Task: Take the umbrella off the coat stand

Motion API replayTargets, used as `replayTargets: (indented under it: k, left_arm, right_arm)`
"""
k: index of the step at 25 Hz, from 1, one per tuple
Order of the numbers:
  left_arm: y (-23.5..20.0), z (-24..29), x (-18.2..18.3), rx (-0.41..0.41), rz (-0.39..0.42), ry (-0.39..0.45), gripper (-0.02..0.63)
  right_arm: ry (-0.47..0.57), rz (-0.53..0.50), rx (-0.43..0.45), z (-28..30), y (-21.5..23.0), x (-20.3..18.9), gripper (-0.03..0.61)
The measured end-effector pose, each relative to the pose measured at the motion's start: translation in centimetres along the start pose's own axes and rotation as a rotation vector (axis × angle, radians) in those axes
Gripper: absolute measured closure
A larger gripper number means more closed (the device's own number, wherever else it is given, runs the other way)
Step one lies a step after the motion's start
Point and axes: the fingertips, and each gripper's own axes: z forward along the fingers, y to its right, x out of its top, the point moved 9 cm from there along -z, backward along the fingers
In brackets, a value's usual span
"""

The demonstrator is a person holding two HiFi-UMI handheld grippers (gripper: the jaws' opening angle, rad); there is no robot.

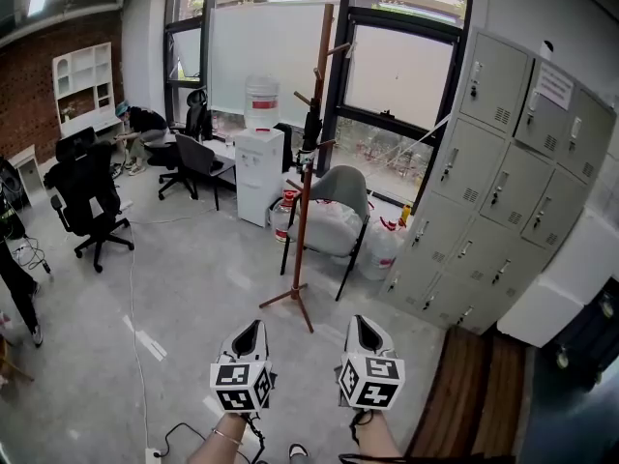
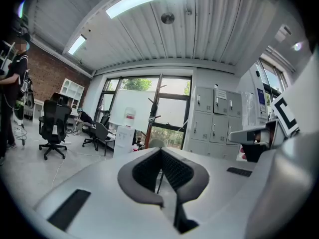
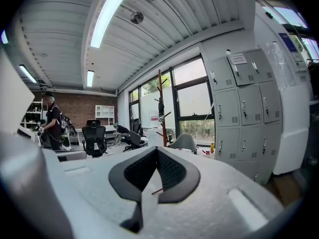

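While the wooden coat stand is well apart from the person across a stretch of bare floor, none of the task looks done. The dark folded umbrella hangs on the upper part of the stand's pole, close against it among the pegs, just below the top. The stand is in front of the tall window, with a water dispenser to its left and a grey chair just beside it on the right.

The left gripper and the right gripper are held side by side low in the head view, both aimed roughly toward the stand. Each has its jaws pressed together with nothing between them, and neither touches anything. Each gripper view shows the stand small and distant beyond the closed tips.

By my reading, everything is left to do: walk up to the stand, spread one pair of jaws, pinch the umbrella, then lift it clear of its peg and carry it away.
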Motion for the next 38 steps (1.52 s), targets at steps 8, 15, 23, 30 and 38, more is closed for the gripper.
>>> replayTargets:
  k: [8,15,23,30,38]
  left_arm:
    - [-0.7,-1.5,-1.1,0.001,-0.001,-0.011,0.609]
    - [-0.7,1.3,-1.4,0.012,-0.007,-0.017,0.609]
    - [0.2,7.7,0.2,0.046,-0.011,0.012,0.609]
    - [0.7,12.9,1.5,0.075,0.01,0.026,0.609]
    - [1.3,17.2,2.0,0.101,0.017,0.028,0.609]
  right_arm:
    - [-0.043,0.019,-0.033,-1.3,-0.1,-2.0,0.574]
    - [-0.035,0.017,-0.03,1.4,1.4,-1.4,0.574]
    - [-0.024,-0.006,0.031,8.1,4.4,1.2,0.574]
    - [-0.002,-0.01,0.072,13.0,7.2,2.8,0.574]
    - [-0.004,-0.009,0.098,17.3,10.0,3.7,0.574]
